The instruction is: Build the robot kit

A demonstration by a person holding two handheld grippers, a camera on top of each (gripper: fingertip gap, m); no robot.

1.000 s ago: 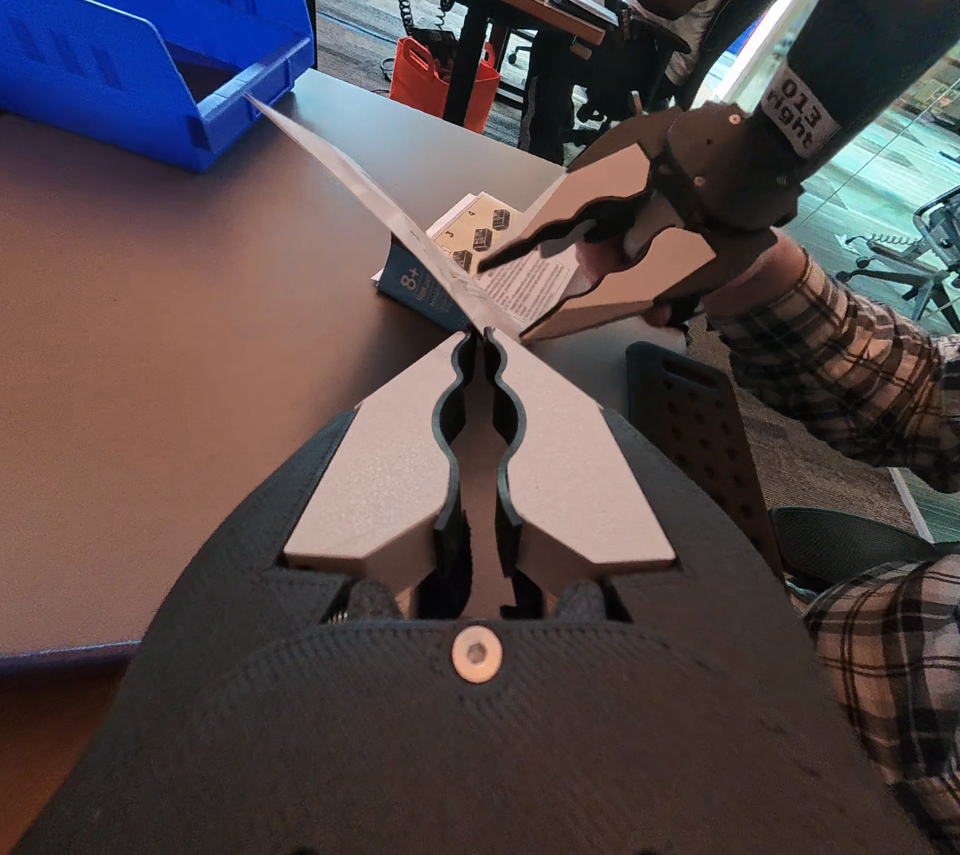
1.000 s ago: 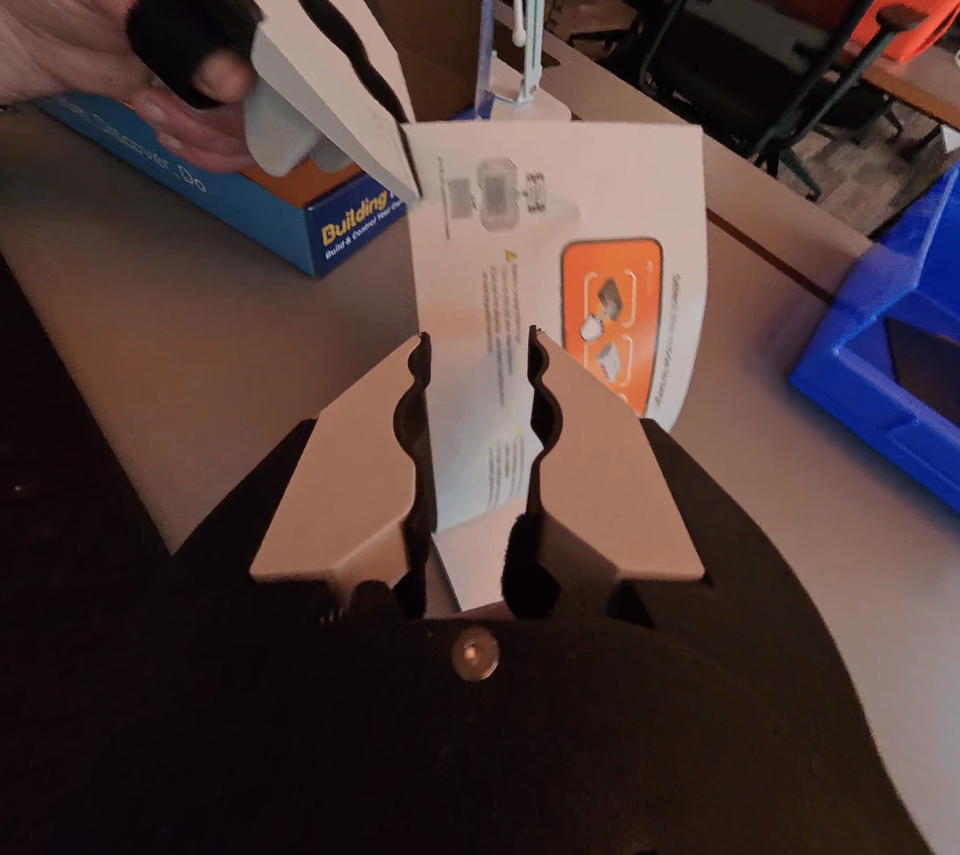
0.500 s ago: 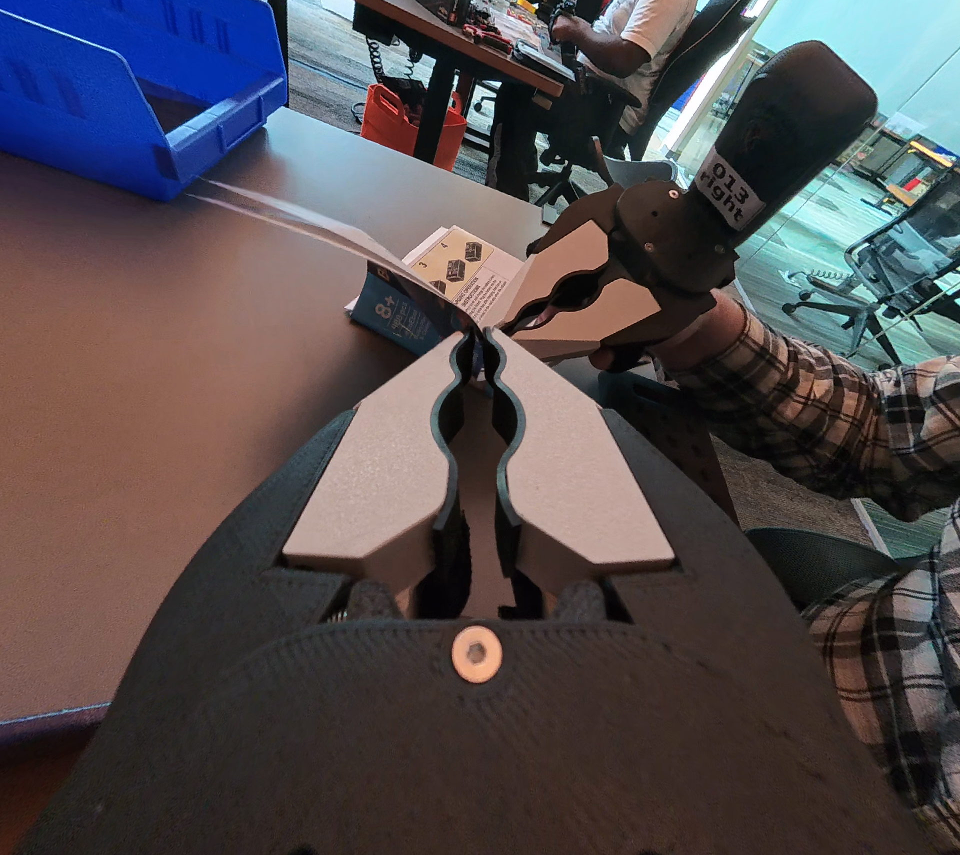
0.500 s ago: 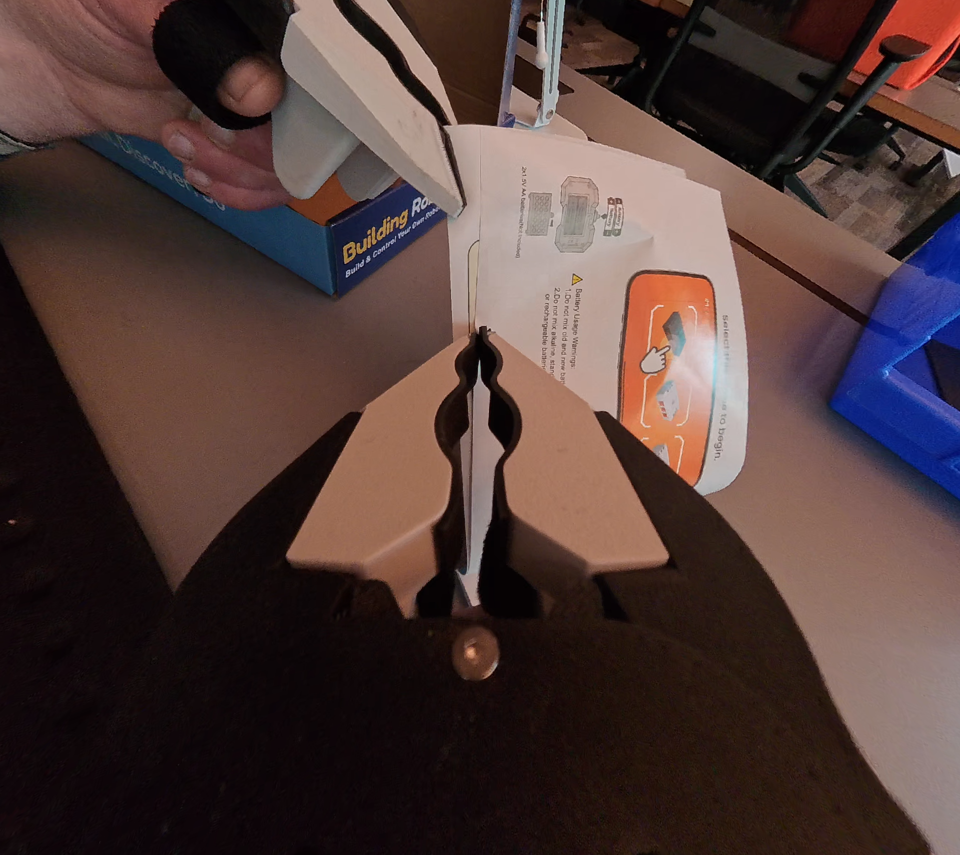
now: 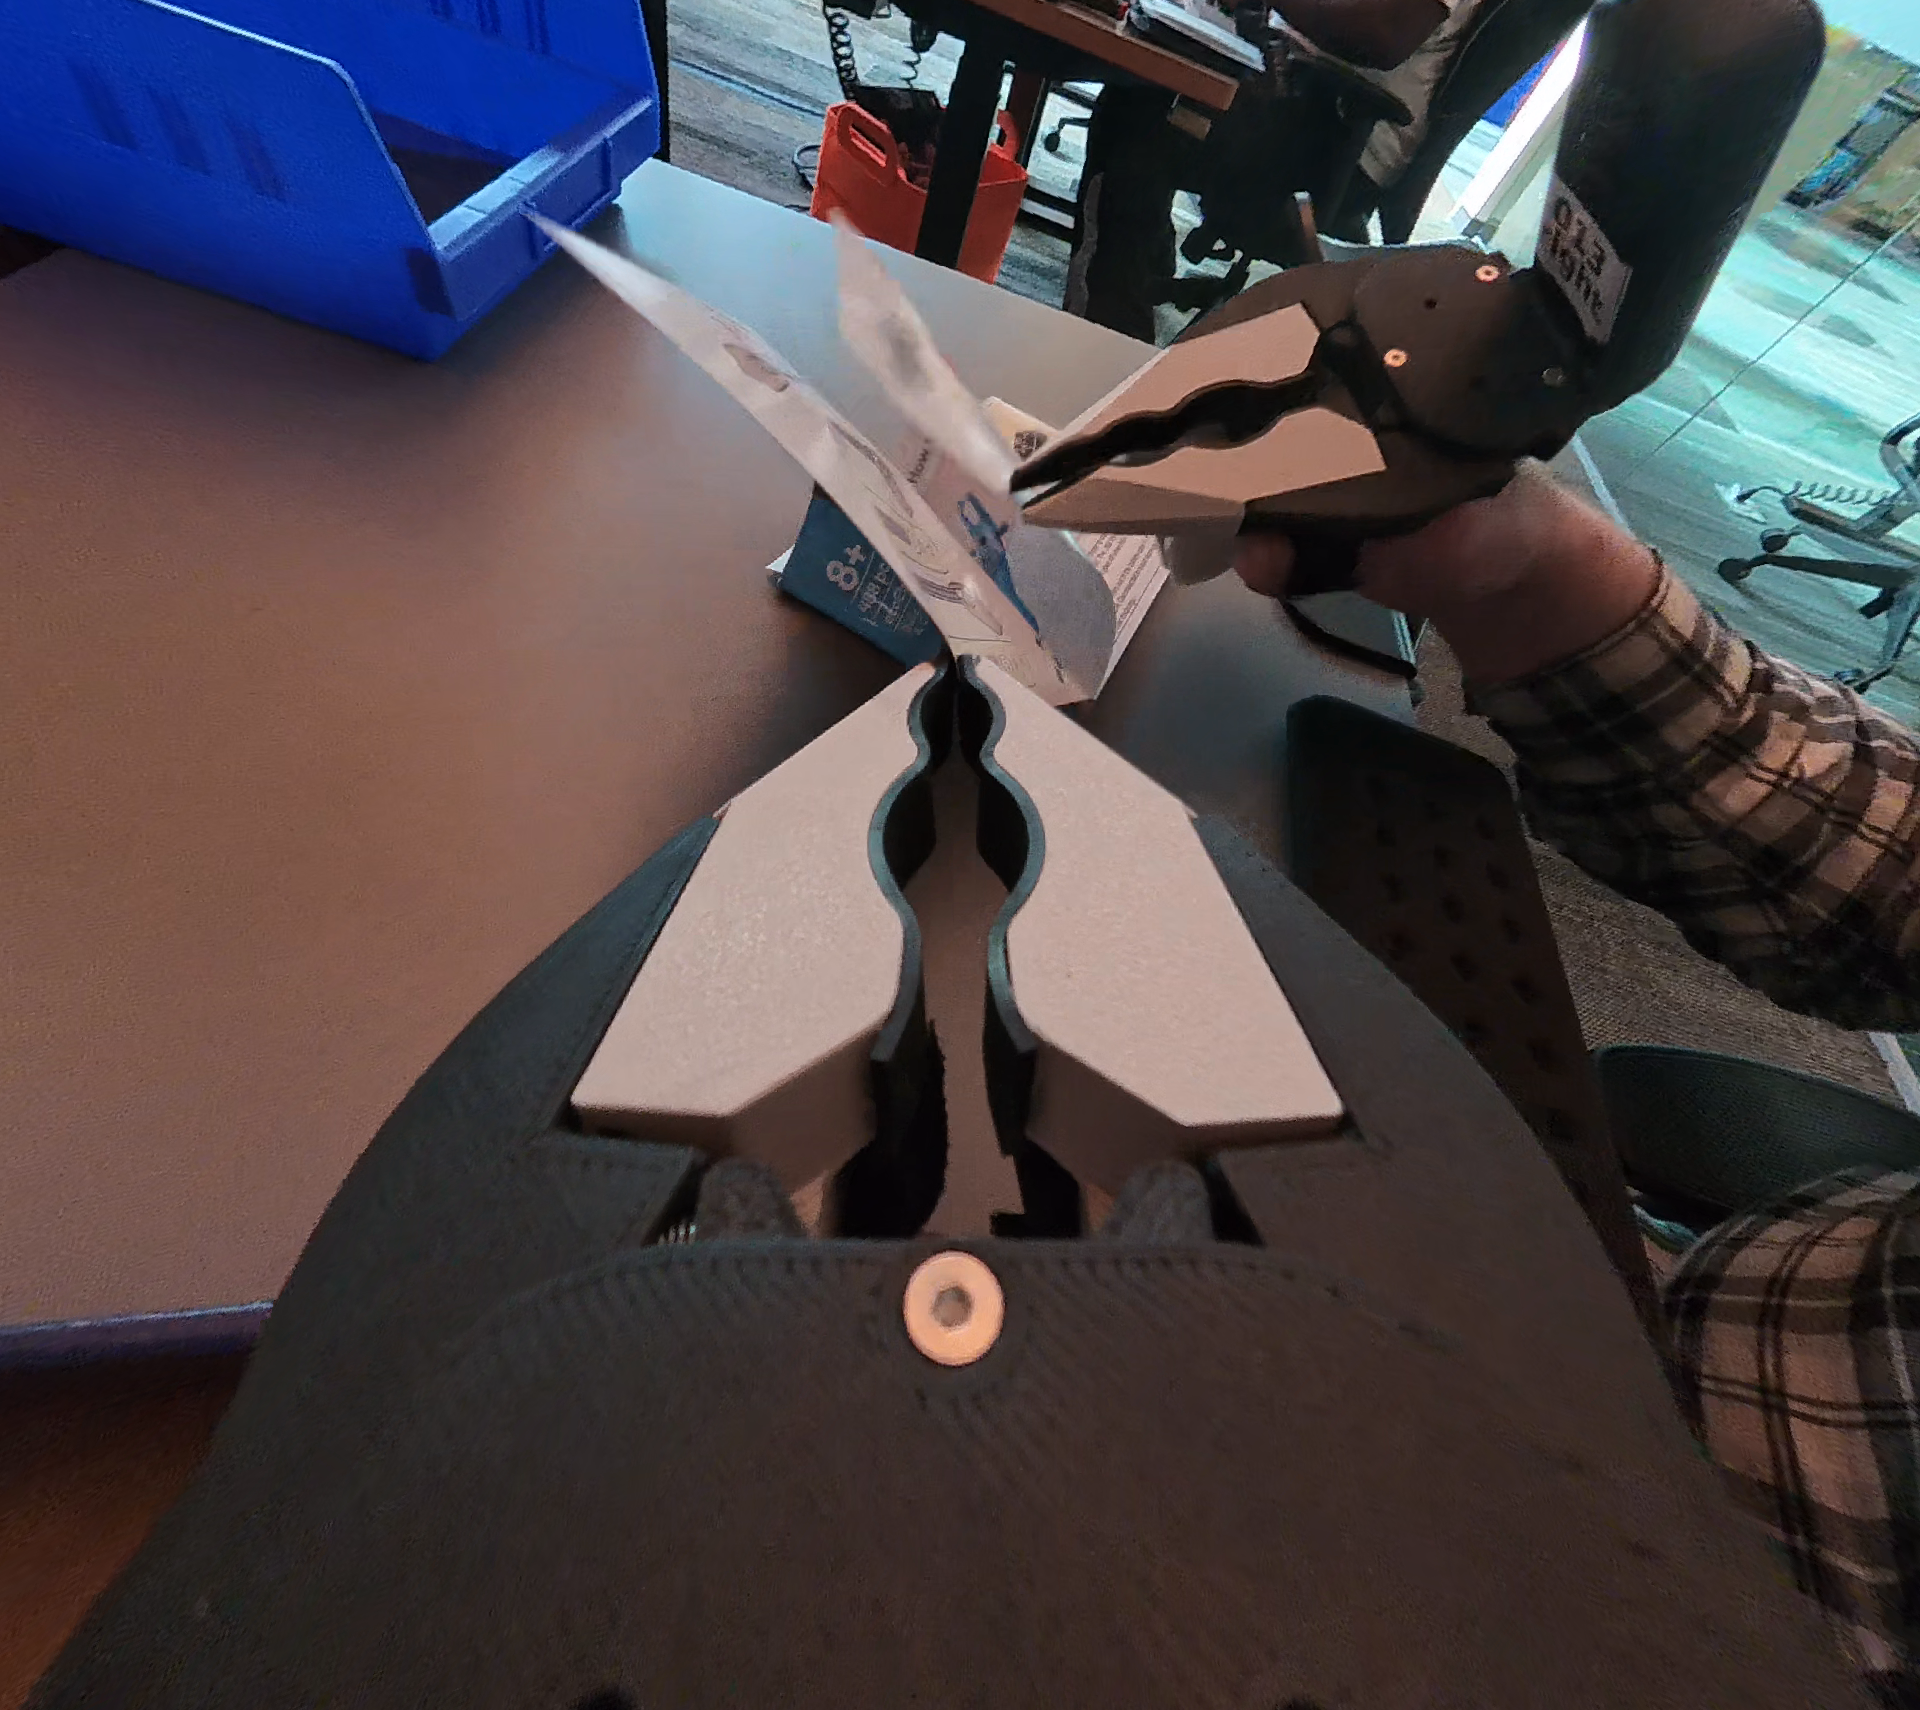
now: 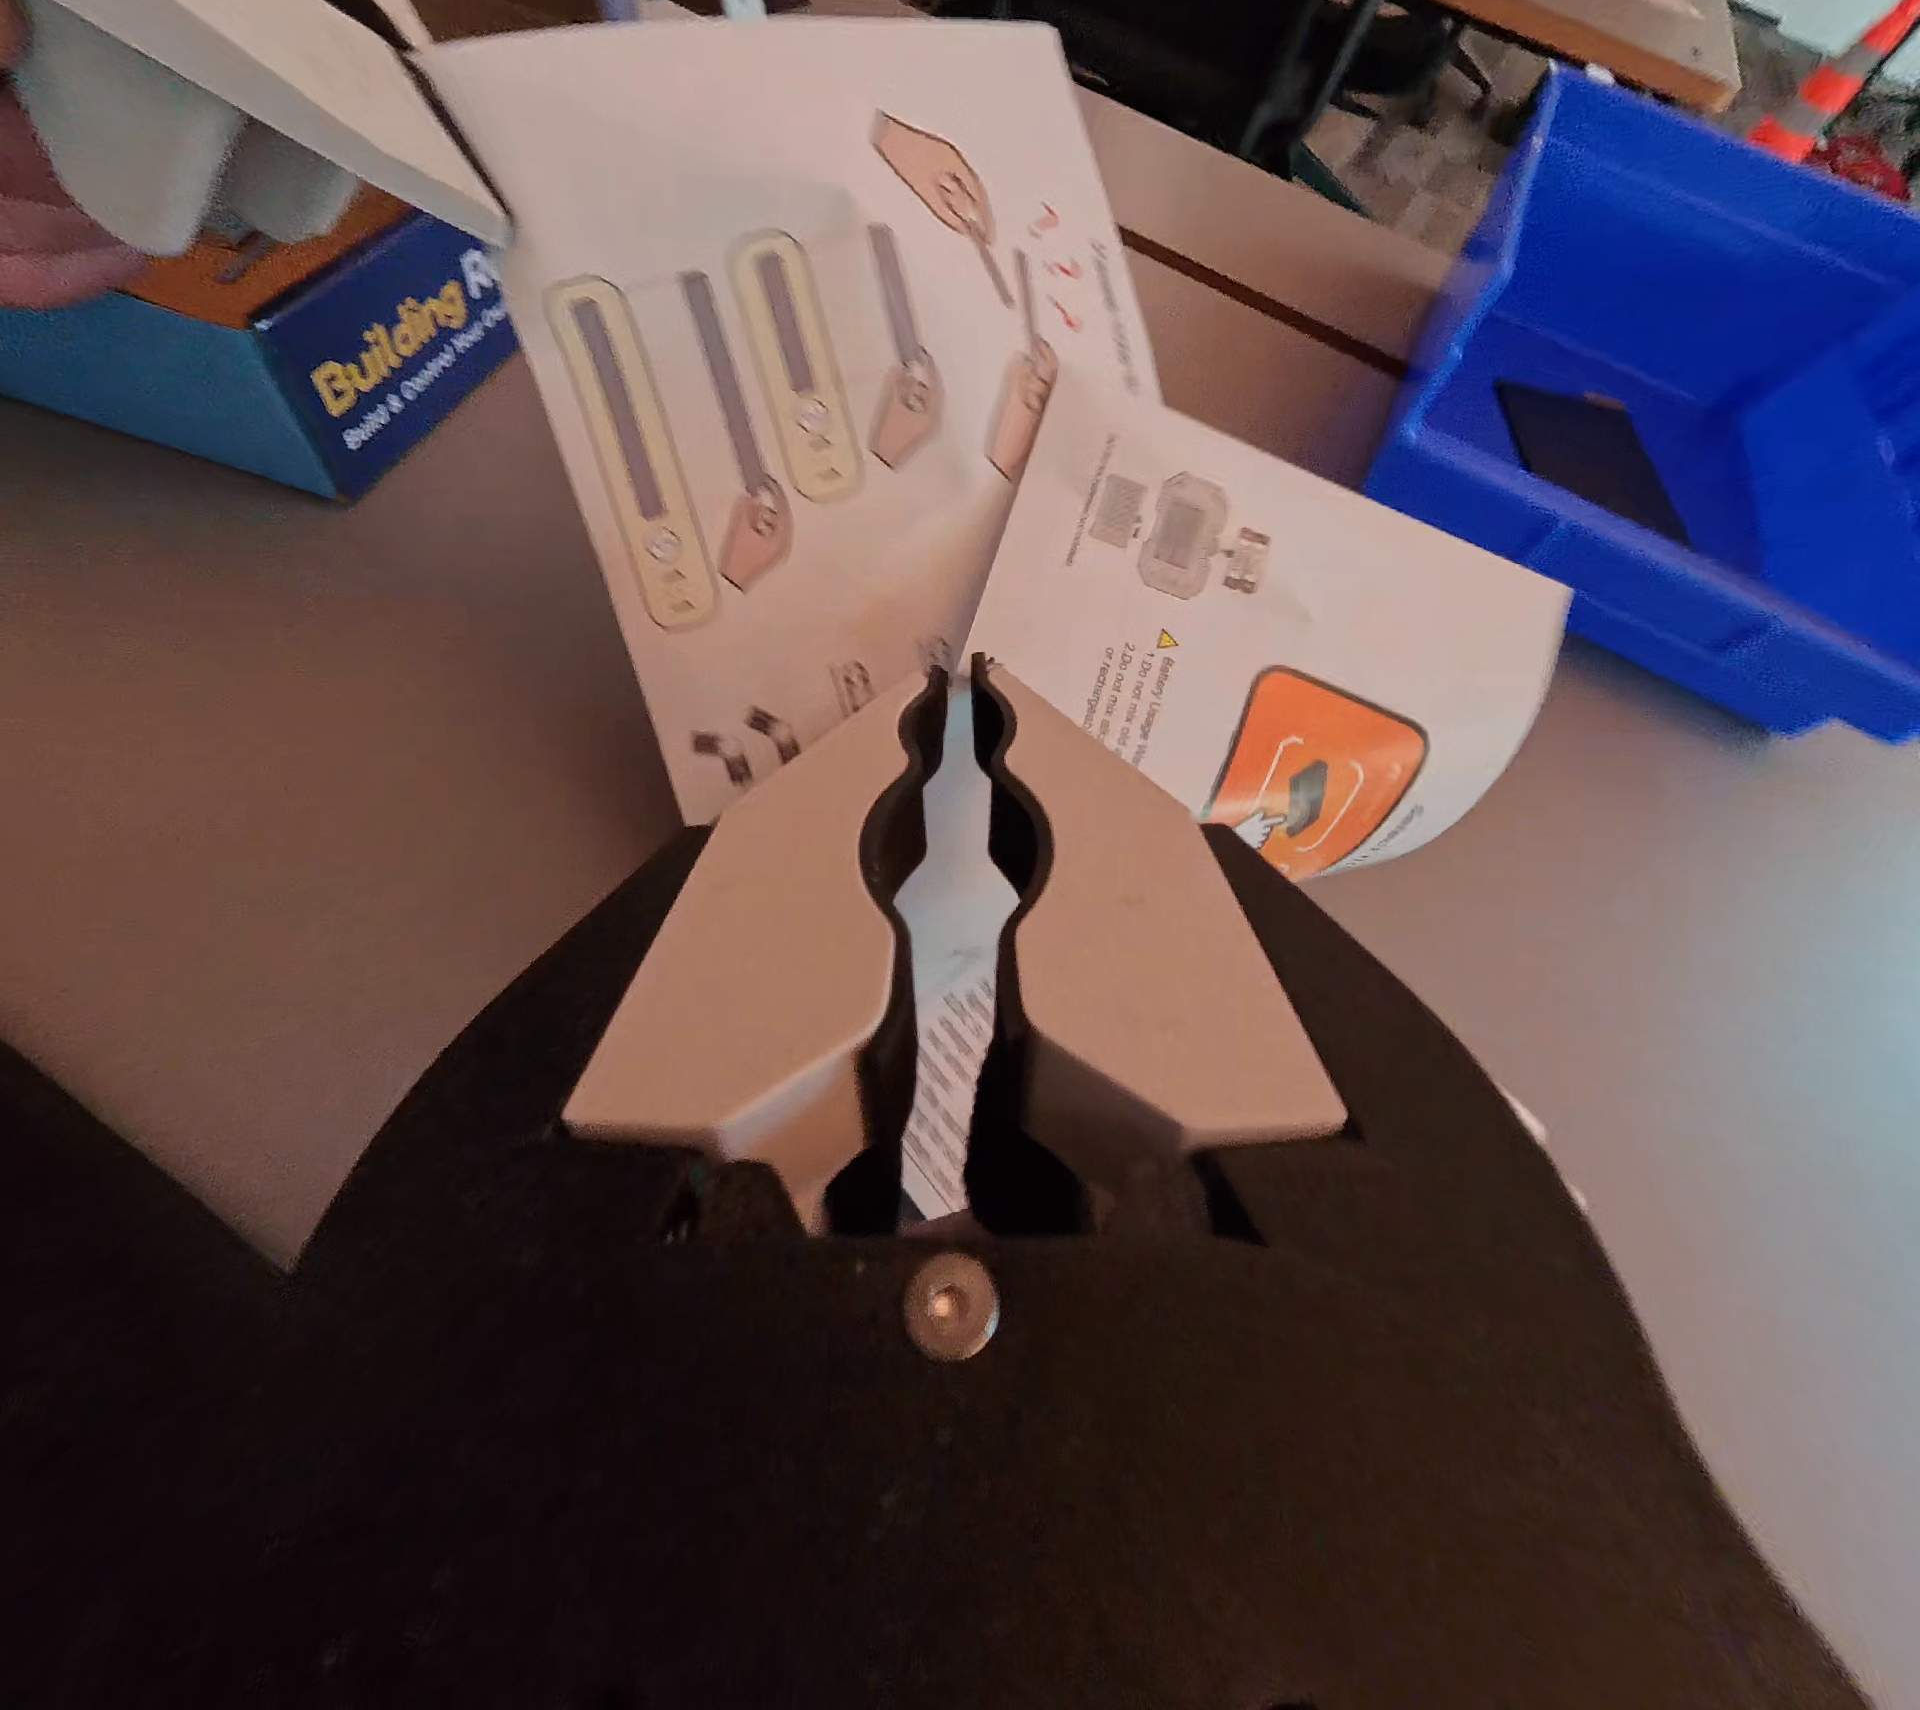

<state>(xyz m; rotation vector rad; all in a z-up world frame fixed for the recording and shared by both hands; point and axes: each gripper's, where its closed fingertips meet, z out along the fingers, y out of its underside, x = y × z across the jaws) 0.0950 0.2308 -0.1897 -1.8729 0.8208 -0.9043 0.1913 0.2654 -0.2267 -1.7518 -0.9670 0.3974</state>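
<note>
Your right gripper (image 6: 958, 673) is now pinched almost closed on the booklet's near edge, where a second ago it gaped around it. The booklet (image 6: 790, 372) has fanned into two leaves, so pages are separating. Ahead-left, your left gripper (image 6: 457, 154) is clamped shut on a page corner. Beyond it lies the blue box (image 6: 312, 403); ahead-right, the blue bin (image 6: 1683, 434).

Both wrist views close, facing each other over table (image 5: 312, 621); share leaflet (image 6: 790, 330), blue bin (image 5: 260, 102).
</note>
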